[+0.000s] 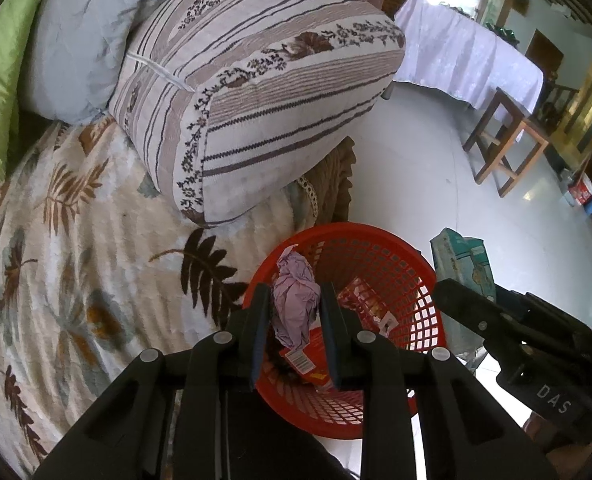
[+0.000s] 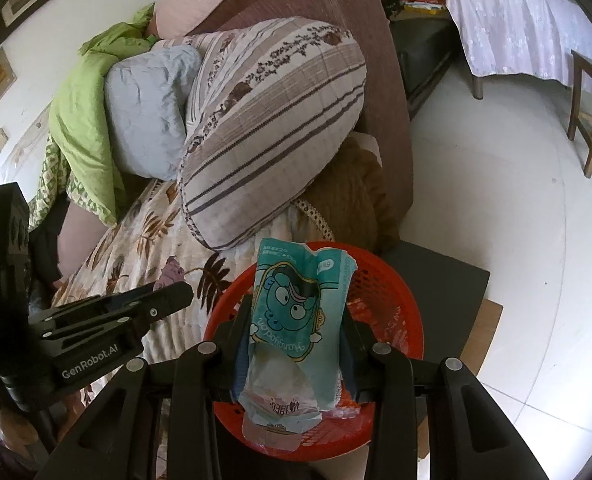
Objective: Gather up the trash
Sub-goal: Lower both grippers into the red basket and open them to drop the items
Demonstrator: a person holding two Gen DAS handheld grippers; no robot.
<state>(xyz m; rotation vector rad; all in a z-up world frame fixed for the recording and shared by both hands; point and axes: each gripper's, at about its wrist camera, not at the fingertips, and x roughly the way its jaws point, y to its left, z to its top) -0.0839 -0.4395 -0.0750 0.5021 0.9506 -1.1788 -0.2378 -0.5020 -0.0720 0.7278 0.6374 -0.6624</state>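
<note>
A red mesh basket (image 1: 400, 264) stands on the floor beside the bed; it also shows in the right wrist view (image 2: 392, 292). My left gripper (image 1: 294, 304) is shut on a crumpled lilac paper wad (image 1: 294, 300) and holds it over the basket's near rim. Red wrappers (image 1: 316, 364) lie inside the basket. My right gripper (image 2: 296, 320) is shut on a teal cartoon snack bag (image 2: 296, 320) held above the basket. The right gripper with its bag (image 1: 464, 264) shows at the right of the left wrist view, and the left gripper (image 2: 164, 300) at the left of the right wrist view.
A bed with a leaf-pattern blanket (image 1: 76, 260) lies left of the basket, with a striped pillow (image 1: 256, 100), a blue pillow (image 1: 80, 40) and a green quilt (image 2: 84, 120). A dark mat (image 2: 436, 280) lies under the basket. A wooden stool (image 1: 504, 140) and a cloth-covered table (image 1: 464, 48) stand on the white tile floor.
</note>
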